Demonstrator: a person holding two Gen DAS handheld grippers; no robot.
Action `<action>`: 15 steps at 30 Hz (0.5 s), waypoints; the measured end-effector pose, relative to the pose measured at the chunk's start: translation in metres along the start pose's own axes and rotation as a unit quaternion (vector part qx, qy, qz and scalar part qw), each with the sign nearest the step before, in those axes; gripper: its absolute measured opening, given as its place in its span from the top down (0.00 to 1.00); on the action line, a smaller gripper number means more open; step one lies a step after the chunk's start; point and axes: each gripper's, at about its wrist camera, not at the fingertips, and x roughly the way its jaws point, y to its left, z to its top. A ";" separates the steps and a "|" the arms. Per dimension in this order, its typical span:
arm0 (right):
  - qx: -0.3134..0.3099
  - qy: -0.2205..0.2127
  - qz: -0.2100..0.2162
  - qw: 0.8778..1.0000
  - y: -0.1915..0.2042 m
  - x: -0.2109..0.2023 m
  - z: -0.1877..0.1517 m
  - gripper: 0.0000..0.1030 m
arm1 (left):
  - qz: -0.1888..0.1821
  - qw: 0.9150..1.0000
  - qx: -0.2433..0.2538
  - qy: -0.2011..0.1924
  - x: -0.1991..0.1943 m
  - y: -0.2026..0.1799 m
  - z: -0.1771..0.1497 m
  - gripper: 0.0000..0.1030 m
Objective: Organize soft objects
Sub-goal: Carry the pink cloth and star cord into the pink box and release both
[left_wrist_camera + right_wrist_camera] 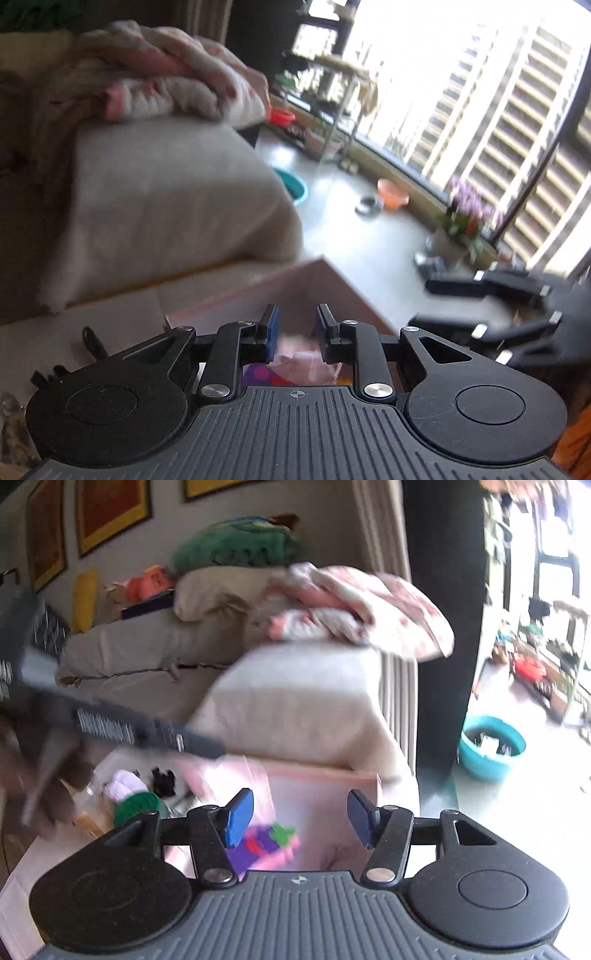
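A pale pink box (325,794) with an open top sits on the worktop, right in front of a cream sofa arm. Inside it lies a purple soft toy (258,845) with pink edges, a red mark and a small green star-shaped top, blurred by motion, resting toward the box's left side. Just left of the box, on the worktop, lie a pale lilac knitted piece (123,784) and a green knitted piece (138,805), touching each other.

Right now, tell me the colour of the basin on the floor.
Teal basin, clearest in the right wrist view.
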 end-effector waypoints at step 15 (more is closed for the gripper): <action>-0.015 0.018 0.039 0.999 0.042 0.016 -0.001 0.45 | 0.159 0.976 -0.068 -0.131 -0.166 0.121 -0.072 0.77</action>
